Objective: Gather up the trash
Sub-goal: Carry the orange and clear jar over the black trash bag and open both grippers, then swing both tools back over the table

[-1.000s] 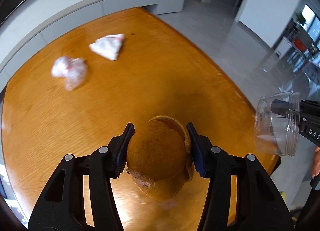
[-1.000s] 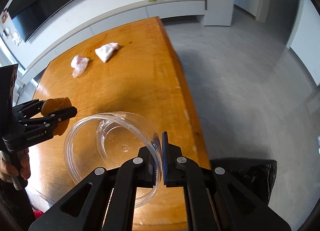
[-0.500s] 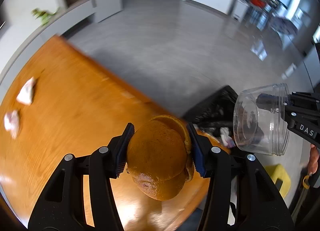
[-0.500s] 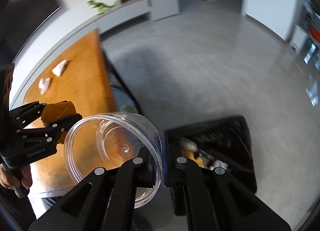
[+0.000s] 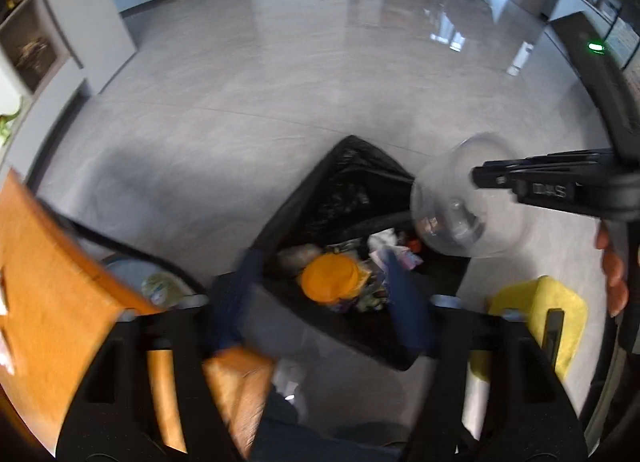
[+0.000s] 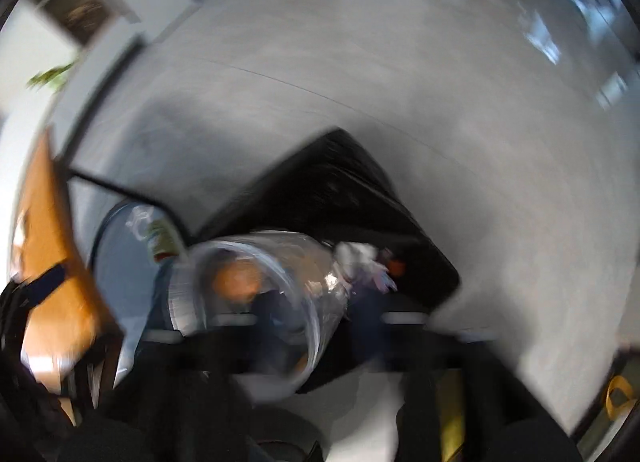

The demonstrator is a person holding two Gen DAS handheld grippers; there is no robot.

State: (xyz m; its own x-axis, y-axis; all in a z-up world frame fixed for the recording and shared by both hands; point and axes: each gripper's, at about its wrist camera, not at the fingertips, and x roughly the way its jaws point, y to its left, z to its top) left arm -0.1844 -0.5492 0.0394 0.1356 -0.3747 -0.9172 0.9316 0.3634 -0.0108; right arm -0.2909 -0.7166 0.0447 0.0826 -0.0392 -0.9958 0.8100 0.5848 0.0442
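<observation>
Both my tools have just opened: left tool (image 5: 320, 302) empty, right tool (image 6: 316, 318) releasing the clear jar (image 6: 256, 302); it might bounce off the bin bag (image 5: 352, 190) rim.

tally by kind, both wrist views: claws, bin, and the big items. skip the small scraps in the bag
claws: 2, left claw and right claw; both have just been opening, nothing gripped
black trash bag: 1
orange peel clump, in the bag: 1
clear plastic jar, at the right claw's tips: 1
wooden table: 1
yellow object on the floor: 1
total: 7
</observation>
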